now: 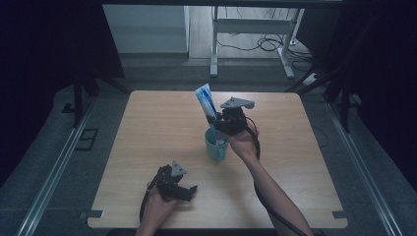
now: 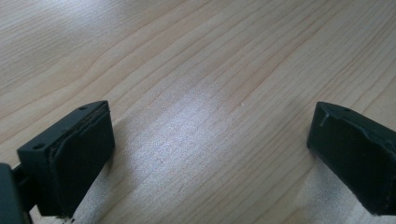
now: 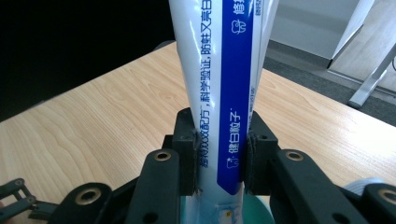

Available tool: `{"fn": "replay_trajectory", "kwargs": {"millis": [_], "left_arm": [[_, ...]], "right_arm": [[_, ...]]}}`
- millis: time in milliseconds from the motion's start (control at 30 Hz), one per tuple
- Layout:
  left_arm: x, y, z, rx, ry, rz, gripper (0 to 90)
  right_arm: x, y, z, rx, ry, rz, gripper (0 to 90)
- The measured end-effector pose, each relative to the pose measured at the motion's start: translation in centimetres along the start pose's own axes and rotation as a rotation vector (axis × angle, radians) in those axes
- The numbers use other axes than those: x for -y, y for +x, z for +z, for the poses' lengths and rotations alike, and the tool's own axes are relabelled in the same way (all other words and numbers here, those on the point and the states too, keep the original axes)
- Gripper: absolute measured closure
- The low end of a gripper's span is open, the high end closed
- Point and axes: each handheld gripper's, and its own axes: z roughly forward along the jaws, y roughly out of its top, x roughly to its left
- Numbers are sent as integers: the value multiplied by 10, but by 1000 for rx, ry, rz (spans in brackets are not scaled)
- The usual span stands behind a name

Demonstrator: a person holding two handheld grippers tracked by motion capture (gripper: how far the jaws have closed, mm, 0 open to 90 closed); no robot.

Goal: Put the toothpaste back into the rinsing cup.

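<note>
A dim room with dark drapes on both sides frames a pale wooden surface (image 1: 147, 147); beyond its far edge stand the white legs of a desk (image 1: 214, 44) with cables on the floor.

The right claw (image 1: 219, 123) is clamped on a white and blue toothpaste tube (image 1: 205, 101), its pads pressing the tube from both sides low on its body. In the right gripper view the tube (image 3: 224, 93) rises straight up between the jaws, printed side toward the camera. The tube stands nearly upright, leaning slightly left in the high view, its lower end inside a teal cup (image 1: 216, 146) near the middle of the surface. The right claw sits just above the cup's rim.

The left claw (image 1: 189, 191) rests low near the front edge, well apart from the cup, its jaws spread wide over bare wood with nothing between them, as the left gripper view shows.

The tube's bottom end is hidden inside the cup, and its top is cut off in the right gripper view. A pinkish item in the cup beside the tube is too small to identify.

Bare wood lies all around the cup, with wide room left and right; the far edge is just behind the tube's top in the high view.
</note>
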Motion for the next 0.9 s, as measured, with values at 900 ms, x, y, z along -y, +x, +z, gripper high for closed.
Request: {"fn": "replay_trajectory", "kwargs": {"millis": [900], "left_arm": [[0,0,0,0,2,-5,3]], "right_arm": [[41,3,25,2,37,19,696]]}}
